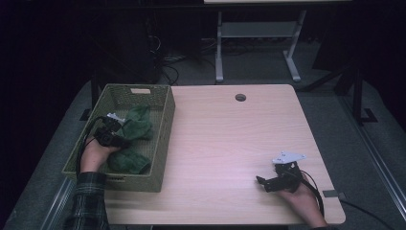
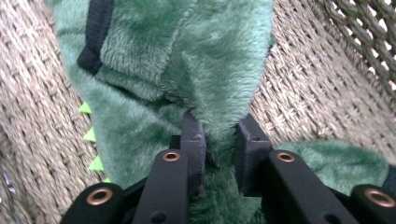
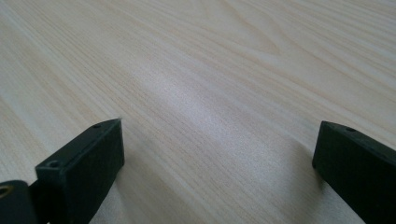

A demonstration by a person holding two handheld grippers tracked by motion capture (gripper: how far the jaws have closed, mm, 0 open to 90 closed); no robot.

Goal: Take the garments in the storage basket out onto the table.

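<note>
One fuzzy green plush toy pinched in woven basket.

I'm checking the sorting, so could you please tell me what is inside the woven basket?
A green plush toy lies in the woven basket, pinched by the left gripper. Whatever lies beneath it is hidden.

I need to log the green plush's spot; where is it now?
The green plush lies inside the woven basket at the table's left in the high view, pinched by the left gripper.

The fluffy green plush toy runs off the left gripper view's top and bottom edges; its shape cannot be told, and the woven straw basket wall hides its lower part in the high view.
</note>
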